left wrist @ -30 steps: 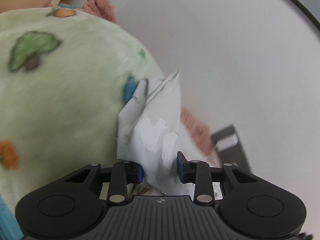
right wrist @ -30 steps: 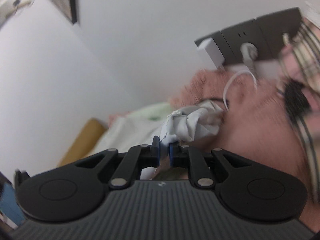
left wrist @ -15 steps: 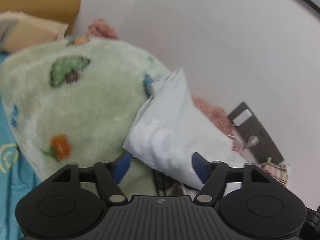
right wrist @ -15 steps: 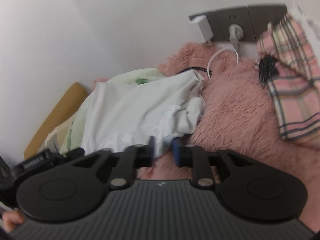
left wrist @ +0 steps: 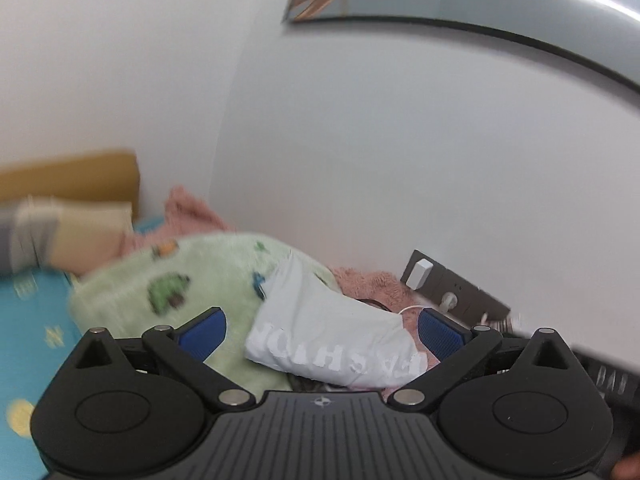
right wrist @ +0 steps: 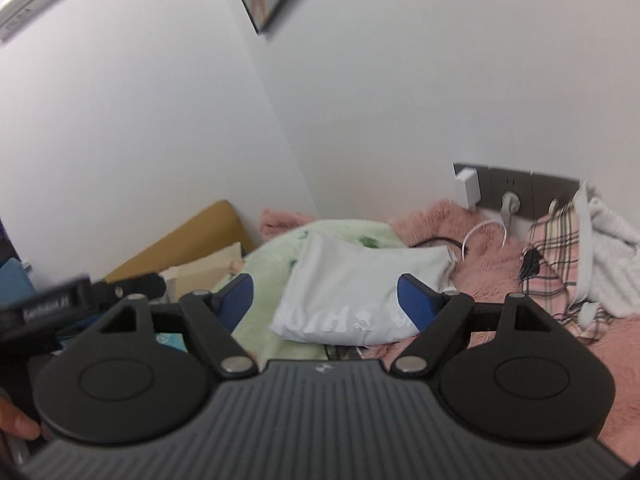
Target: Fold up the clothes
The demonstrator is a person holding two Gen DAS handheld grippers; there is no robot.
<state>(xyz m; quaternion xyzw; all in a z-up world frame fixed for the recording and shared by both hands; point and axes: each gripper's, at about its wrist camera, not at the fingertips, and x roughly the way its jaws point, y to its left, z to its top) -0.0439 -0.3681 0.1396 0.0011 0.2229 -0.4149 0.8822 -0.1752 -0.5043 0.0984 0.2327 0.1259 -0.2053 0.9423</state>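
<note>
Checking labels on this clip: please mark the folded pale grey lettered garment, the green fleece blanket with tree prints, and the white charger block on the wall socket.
folded pale grey lettered garment [right wrist: 360, 288], right wrist view, upper face.
green fleece blanket with tree prints [left wrist: 192, 276], left wrist view, top.
white charger block [right wrist: 468, 190], right wrist view, front face.

Folded white garment [left wrist: 332, 340]

It lay as a neat bundle, white lettering showing, resting across green fleece blanket [left wrist: 200, 276] and pink fluffy blanket [right wrist: 472, 256].

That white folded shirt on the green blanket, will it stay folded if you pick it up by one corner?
Probably not. The white folded shirt looks like thin, soft cloth, so it would likely flop open. It seems light, and the fluffy green blanket under it would give way, so a push might rumple it rather than slide it.
</note>
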